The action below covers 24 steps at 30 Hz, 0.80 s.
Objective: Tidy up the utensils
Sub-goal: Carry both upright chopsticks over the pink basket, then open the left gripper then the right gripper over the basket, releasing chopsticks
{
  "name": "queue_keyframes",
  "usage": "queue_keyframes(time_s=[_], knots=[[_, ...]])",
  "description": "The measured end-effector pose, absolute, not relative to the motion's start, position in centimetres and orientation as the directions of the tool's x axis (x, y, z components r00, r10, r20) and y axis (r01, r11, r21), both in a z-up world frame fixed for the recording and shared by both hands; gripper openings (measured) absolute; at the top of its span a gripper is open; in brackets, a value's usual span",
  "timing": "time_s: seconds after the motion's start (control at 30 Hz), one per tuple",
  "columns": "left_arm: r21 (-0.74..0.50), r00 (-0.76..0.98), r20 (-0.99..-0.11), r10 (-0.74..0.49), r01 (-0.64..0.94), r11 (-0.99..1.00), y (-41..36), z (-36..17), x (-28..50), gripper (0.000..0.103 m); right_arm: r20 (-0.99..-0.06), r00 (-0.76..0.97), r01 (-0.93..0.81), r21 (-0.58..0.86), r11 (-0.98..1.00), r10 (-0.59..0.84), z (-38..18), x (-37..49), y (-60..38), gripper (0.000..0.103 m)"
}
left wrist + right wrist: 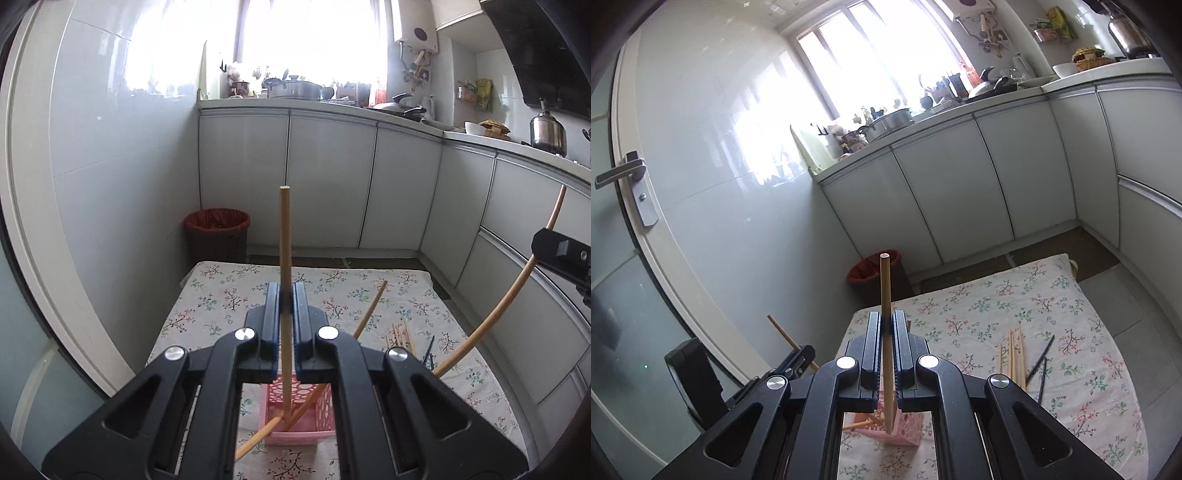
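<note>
Chopsticks occupy both of our grippers above a table draped in a white floral-print cloth [229, 291]. Our left gripper [285, 295] has its black fingers [271, 317] pressed together on a pale wooden chopstick [284, 236] that stands upright, its lower end down inside a small pink perforated plastic basket [325, 410] sitting on the cloth directly below. Our right gripper [887, 325] likewise has its fingers [873, 343] pinched onto a second pale wooden chopstick [885, 291], held upright with its lower tip reaching into the same pink basket [908, 432]. In the left wrist view this second chopstick [498, 306] appears as a long curved line on the right, passing the black body of the right gripper at the frame edge. At least one more wooden stick [369, 310] leans slantwise out of the basket. On the cloth to the right of the basket lies a loose bunch of thin wooden chopsticks [1012, 358], and just beside them a pair of dark chopsticks [1039, 363]. Beyond the table a brown wicker bin with a red liner [218, 232] stands against white cabinet doors [332, 177].
</note>
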<state>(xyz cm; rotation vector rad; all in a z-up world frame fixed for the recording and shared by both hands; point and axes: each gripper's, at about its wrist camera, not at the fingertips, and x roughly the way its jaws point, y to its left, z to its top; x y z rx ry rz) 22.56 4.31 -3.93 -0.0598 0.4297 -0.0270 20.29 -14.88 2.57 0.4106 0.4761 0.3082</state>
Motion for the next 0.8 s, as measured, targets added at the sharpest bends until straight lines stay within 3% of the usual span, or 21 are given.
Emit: queue_keyframes(time_s=[0.33, 0.8], knots=[[-0.055, 0.89, -0.455, -0.044, 0.022, 0.998, 4.0, -4.2, 23.3, 0.007, -0.395, 0.832, -0.181, 0.472, 0.863, 0.391, 1.1, 22.0, -14.5, 0.006], [-0.086, 0.904, -0.425, -0.036, -0.001, 0.996, 5.3, -0.1, 19.5, 0.024, -0.397, 0.829, -0.187, 0.468, 0.864, 0.394, 0.3, 22.9, -13.3, 0.006]])
